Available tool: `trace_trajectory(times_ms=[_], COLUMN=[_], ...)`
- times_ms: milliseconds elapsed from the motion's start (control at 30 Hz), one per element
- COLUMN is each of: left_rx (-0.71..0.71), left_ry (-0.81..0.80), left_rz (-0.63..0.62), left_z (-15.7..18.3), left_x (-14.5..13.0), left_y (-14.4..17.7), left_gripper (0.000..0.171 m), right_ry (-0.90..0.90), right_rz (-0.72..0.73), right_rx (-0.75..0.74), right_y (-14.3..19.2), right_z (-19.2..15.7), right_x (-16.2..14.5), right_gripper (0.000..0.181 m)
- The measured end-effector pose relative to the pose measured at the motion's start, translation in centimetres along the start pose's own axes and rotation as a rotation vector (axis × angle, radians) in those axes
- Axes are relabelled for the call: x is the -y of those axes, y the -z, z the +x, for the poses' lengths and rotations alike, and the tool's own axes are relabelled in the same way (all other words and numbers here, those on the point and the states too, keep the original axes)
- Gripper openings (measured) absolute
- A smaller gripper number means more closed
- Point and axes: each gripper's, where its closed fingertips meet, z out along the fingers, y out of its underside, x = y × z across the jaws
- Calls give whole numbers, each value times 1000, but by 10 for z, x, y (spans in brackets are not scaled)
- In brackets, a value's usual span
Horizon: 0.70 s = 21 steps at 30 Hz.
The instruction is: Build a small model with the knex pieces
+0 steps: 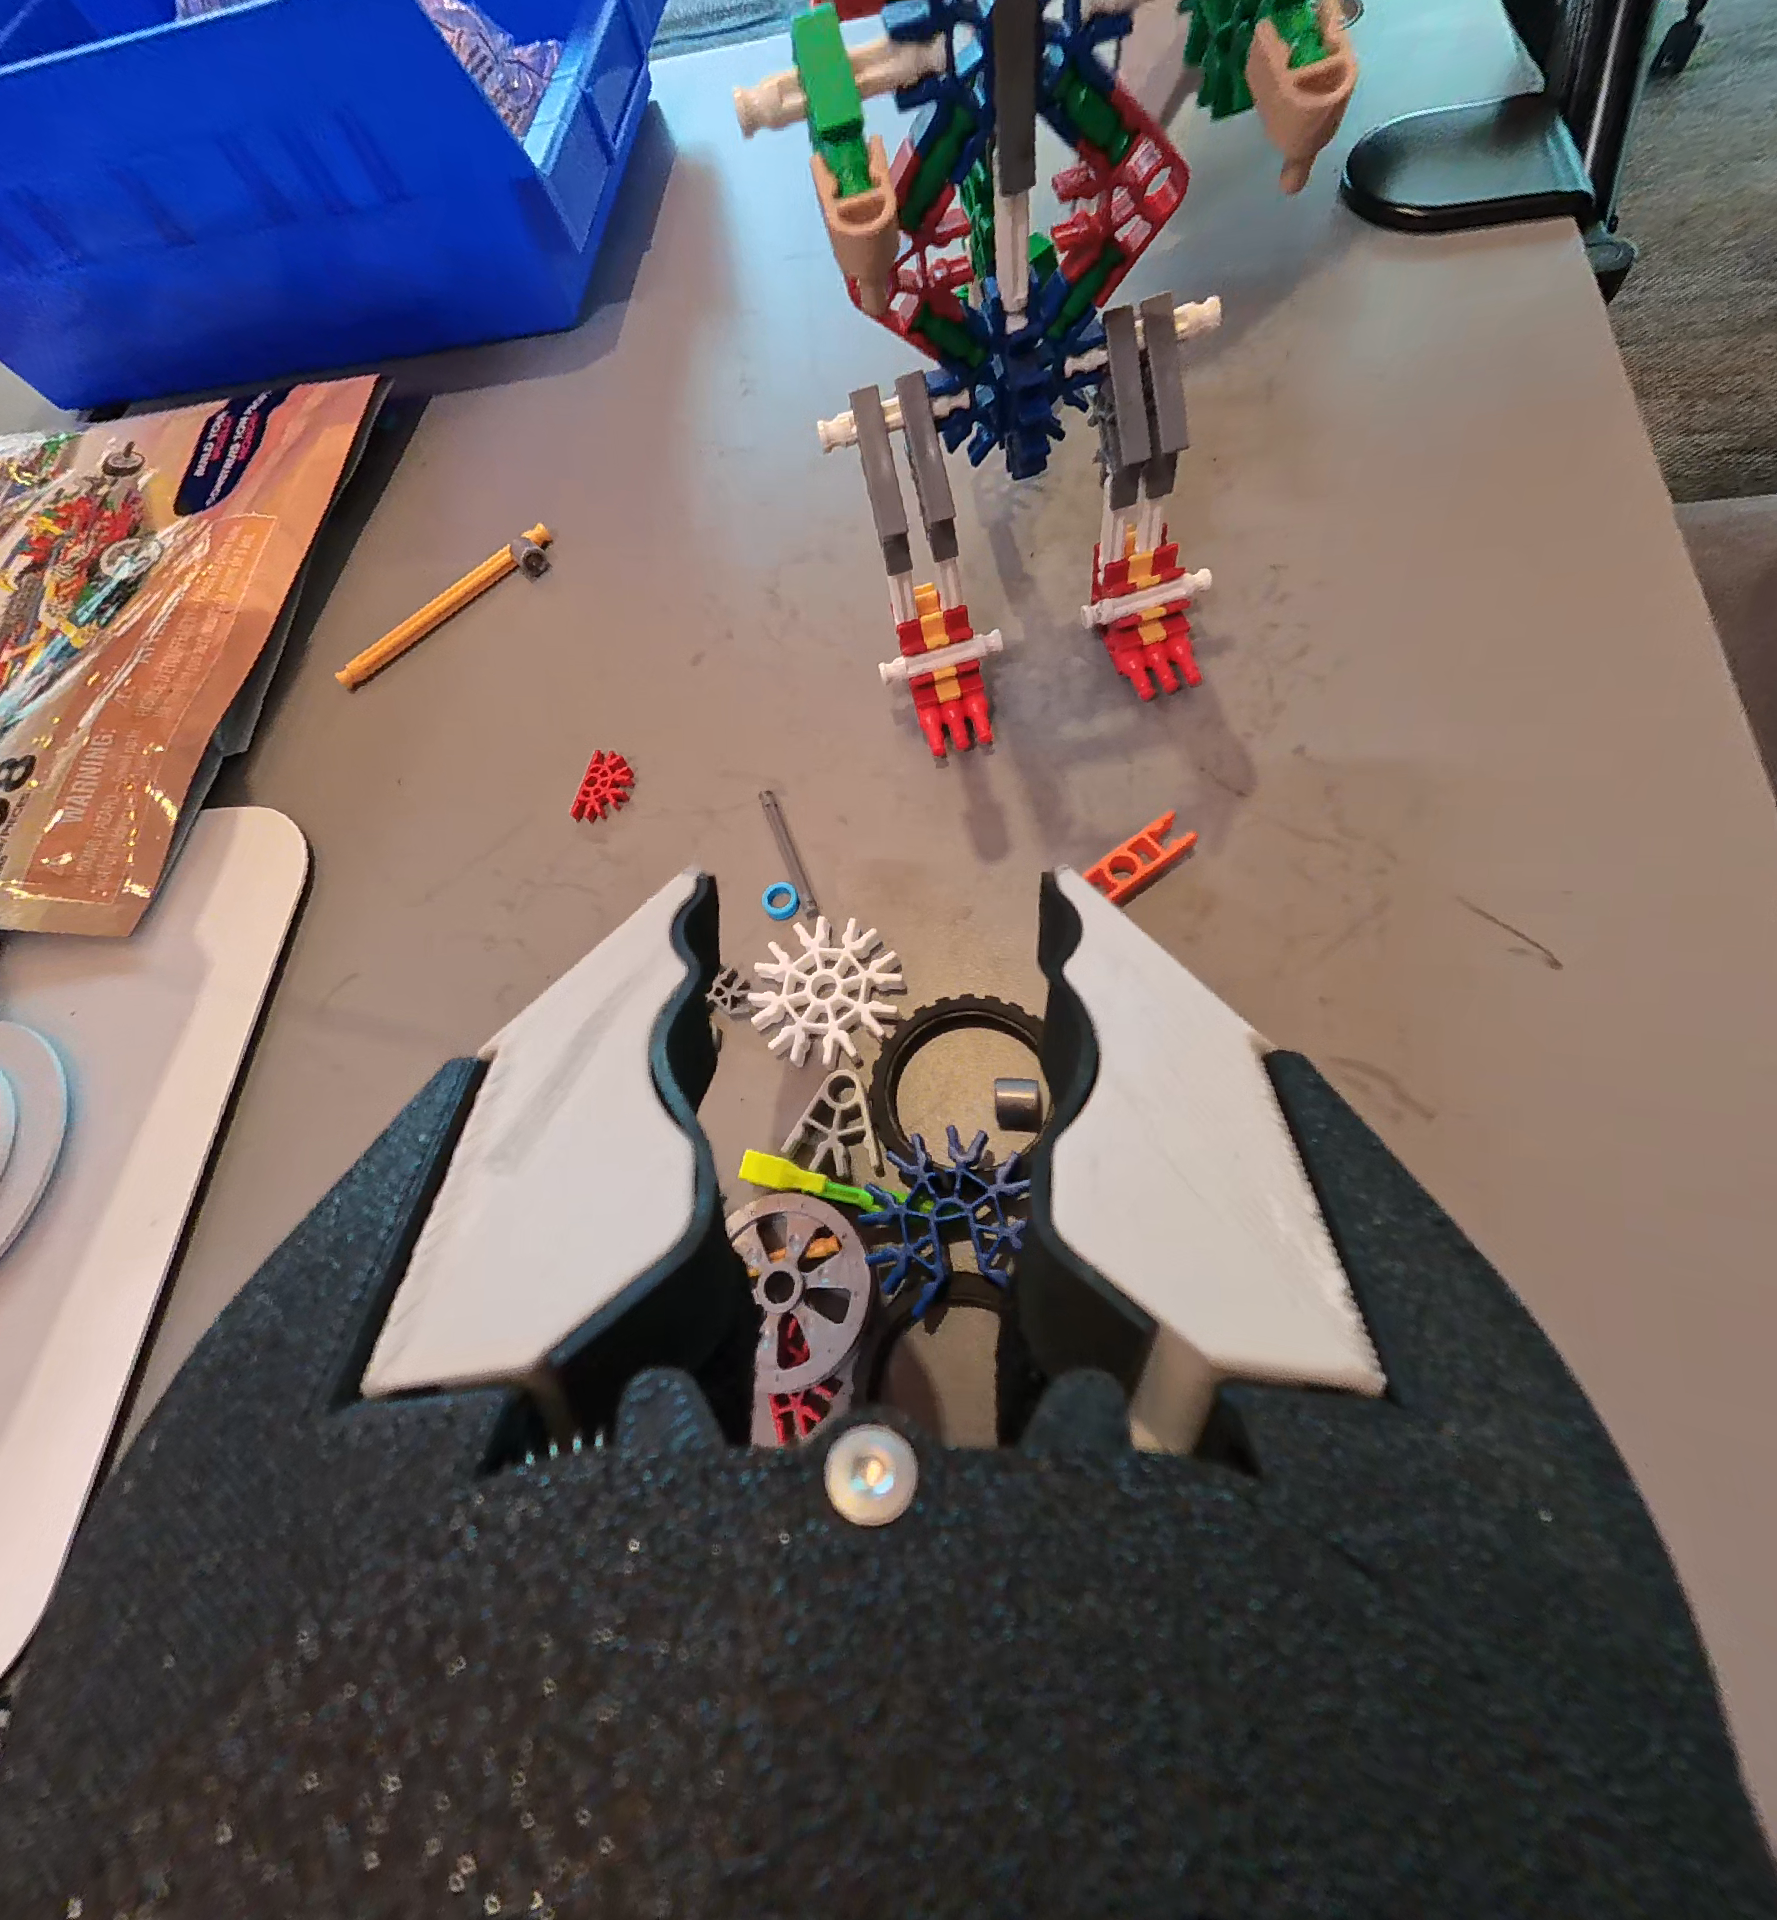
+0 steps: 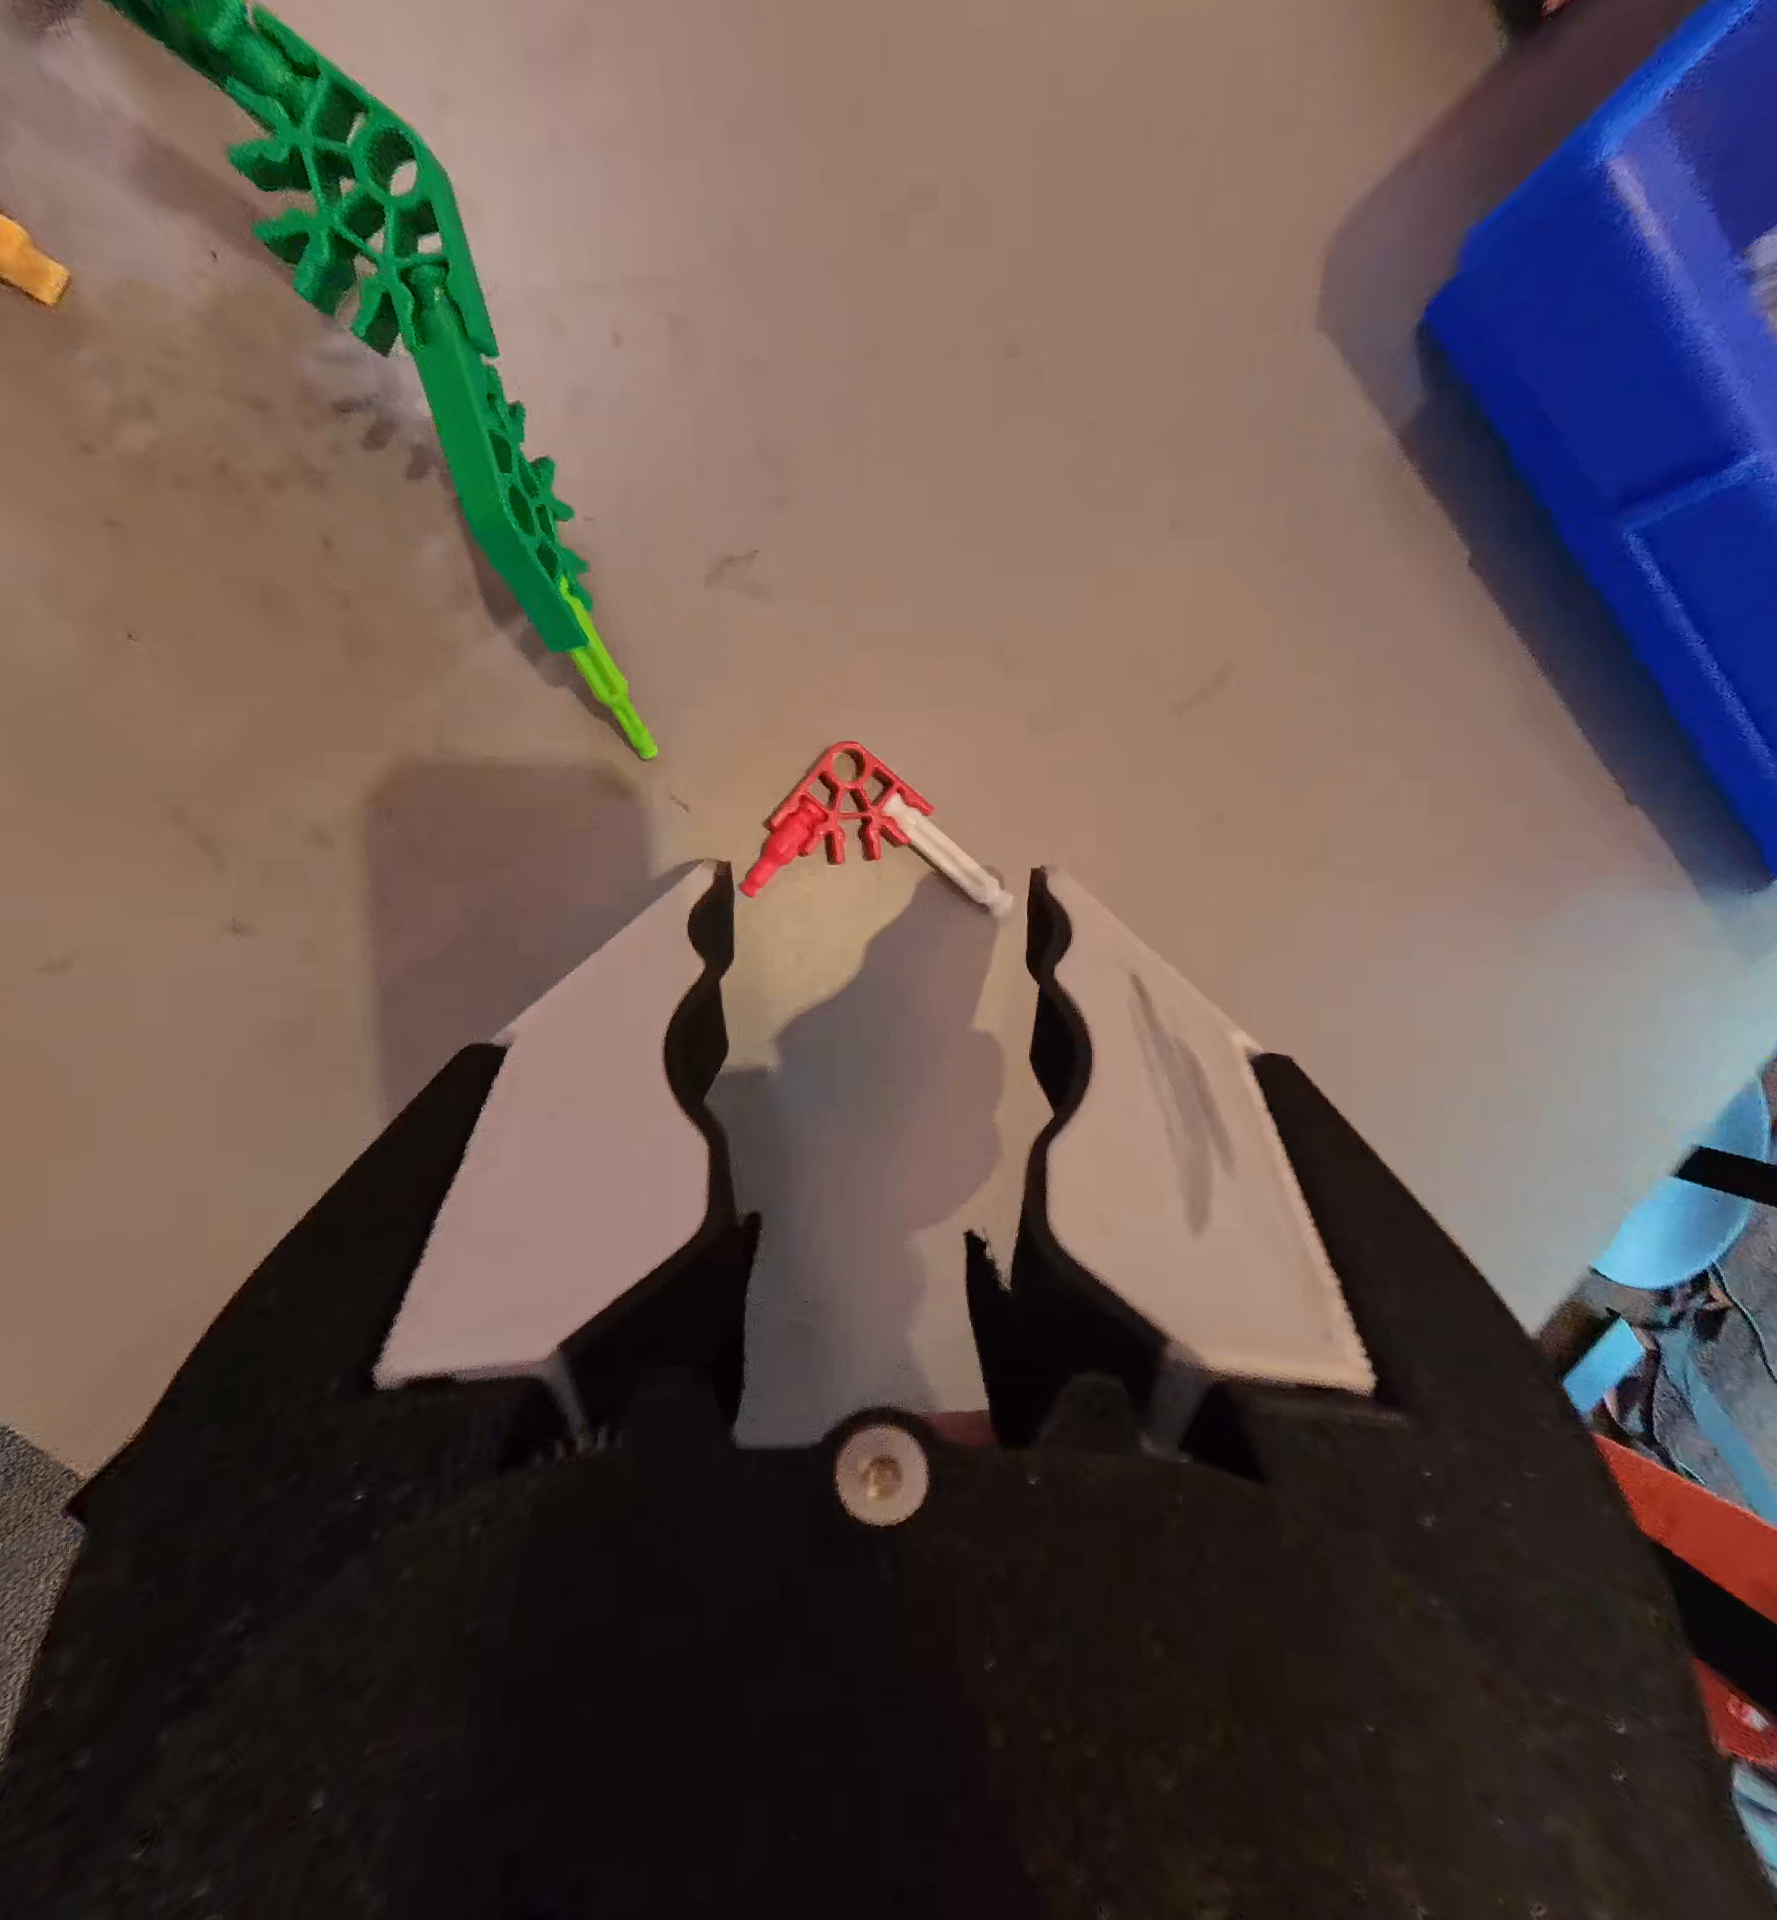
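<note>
Left wrist view: left tongs released, holding nothing, above loose parts on the surface; white connector nearest, at 6 o'clock from the tips; blue connector lower; model at 12 o'clock, well apart.

Right wrist view: right tongs released and empty; red connector, carrying a white rod, lies just beyond the tips at 12 o'clock; bin at 2 o'clock. A clean grip would, in my judgement, need a squared, low approach

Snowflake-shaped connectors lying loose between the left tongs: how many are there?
2: a white connector near the fingertips, and a blue connector closer to the camera. Others may be hidden under the tongs.
</note>
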Motion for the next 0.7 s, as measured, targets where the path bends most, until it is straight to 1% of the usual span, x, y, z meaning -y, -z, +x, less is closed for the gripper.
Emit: trace_trajectory(times_ms=[33,100,167,200,300,467,567,700], left_rx=[0,3,8,8,14,21,32,42], left_ry=[2,5,12,16,24,33,37,62], left_rz=[-1,-1,2,7,13,32,28,31], left_z=[0,-1,-3,-3,-4,-4,-1,3], left_x=[-1,-2,-3,-3,-3,-1,-4,-9], left_y=[0,0,0,1,2,4,6,9], left_gripper=[60,60,60,60,60,60,59,58], right_ry=[0,-38,-68,-69,-57,-87,-85,-74], right_rz=[3,36,37,36,30,23,34,47], right_rx=[27,74,52,44,40,32,26,54], right_y=[-5,-12,-13,-13,-8,2,8,16], right_z=[-5,-10,-6,-6,-16,-34,-49,-78], right_x=[1,5,5,4,0,-10,-14,-15], right_gripper=[55,47,34,32,32,32,32,32])
